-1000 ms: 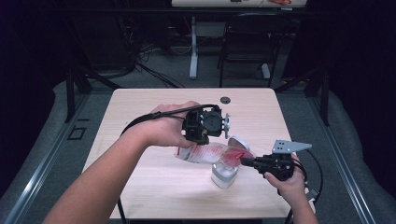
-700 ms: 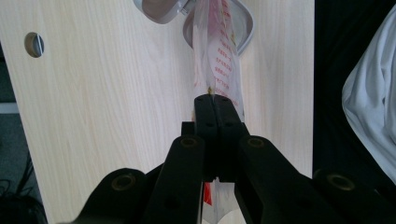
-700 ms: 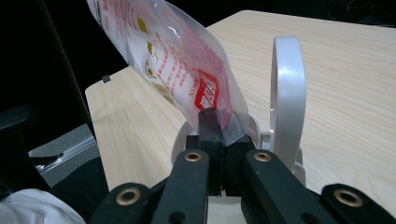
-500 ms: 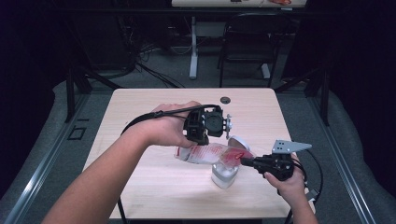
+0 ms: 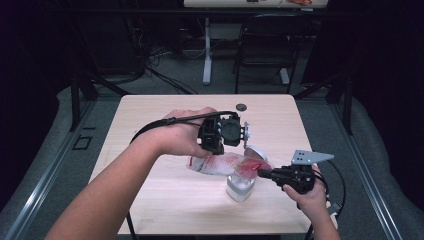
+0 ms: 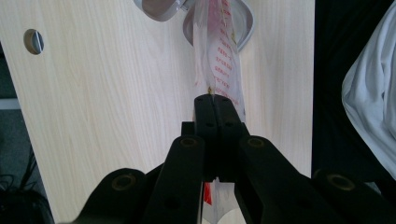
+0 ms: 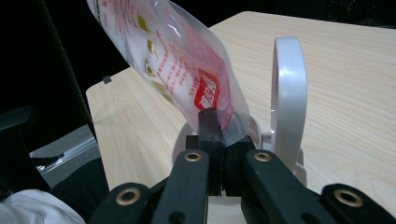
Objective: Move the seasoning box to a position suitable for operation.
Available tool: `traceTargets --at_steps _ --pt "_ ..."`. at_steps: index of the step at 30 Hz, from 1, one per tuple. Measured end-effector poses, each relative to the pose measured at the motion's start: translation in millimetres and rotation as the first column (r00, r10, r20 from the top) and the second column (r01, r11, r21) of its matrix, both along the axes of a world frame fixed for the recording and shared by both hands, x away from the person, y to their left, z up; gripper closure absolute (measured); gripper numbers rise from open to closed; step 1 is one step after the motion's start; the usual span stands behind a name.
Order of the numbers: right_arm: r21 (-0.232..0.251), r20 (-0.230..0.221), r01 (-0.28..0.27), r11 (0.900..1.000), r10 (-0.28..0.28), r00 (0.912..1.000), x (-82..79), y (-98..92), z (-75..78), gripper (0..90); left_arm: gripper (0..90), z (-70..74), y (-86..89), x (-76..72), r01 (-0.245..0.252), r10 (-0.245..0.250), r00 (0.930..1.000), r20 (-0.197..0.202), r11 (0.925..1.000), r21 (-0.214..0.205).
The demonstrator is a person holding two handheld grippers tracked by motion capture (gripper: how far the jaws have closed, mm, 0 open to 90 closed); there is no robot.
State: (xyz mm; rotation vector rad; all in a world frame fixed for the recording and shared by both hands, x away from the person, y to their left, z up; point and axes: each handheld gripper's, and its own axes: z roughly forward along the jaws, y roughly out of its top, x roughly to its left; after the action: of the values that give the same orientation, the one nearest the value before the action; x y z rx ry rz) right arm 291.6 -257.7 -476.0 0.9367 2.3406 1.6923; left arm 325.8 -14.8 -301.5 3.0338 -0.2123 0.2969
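A clear plastic bag (image 5: 225, 164) with red print hangs stretched between the two grippers, above the table (image 5: 150, 190). My left gripper (image 5: 212, 150) is shut on the bag's left end; in the left gripper view its jaws (image 6: 212, 100) pinch the bag (image 6: 218, 60). My right gripper (image 5: 265, 173) is shut on the red-printed right corner, seen up close with the jaws (image 7: 213, 119) on the bag (image 7: 173, 51). Under that corner stands a small white container (image 5: 240, 189) with its round hinged lid (image 5: 256, 151) (image 7: 289, 93) swung up.
A dark round hole (image 5: 241, 106) sits in the tabletop near the far edge. Beyond the table are a chair (image 5: 265, 45) and a desk leg (image 5: 206, 50) on the grey floor. The near half of the table is bare wood.
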Motion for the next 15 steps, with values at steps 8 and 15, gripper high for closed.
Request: traceTargets --at_steps 8,15 --pt "0.002 -0.001 -0.002 1.0000 0.002 1.0000 0.1 0.7 -0.1 89.8 90.0 0.9 -1.4 -1.2 0.000 0.000 1.0000 -0.001 0.9999 0.012" --pt "0.009 -0.002 -0.004 0.9999 0.004 1.0000 0.0 1.1 -0.1 89.8 90.0 2.8 -1.3 -2.1 -0.001 0.001 1.0000 0.007 0.9999 0.014"
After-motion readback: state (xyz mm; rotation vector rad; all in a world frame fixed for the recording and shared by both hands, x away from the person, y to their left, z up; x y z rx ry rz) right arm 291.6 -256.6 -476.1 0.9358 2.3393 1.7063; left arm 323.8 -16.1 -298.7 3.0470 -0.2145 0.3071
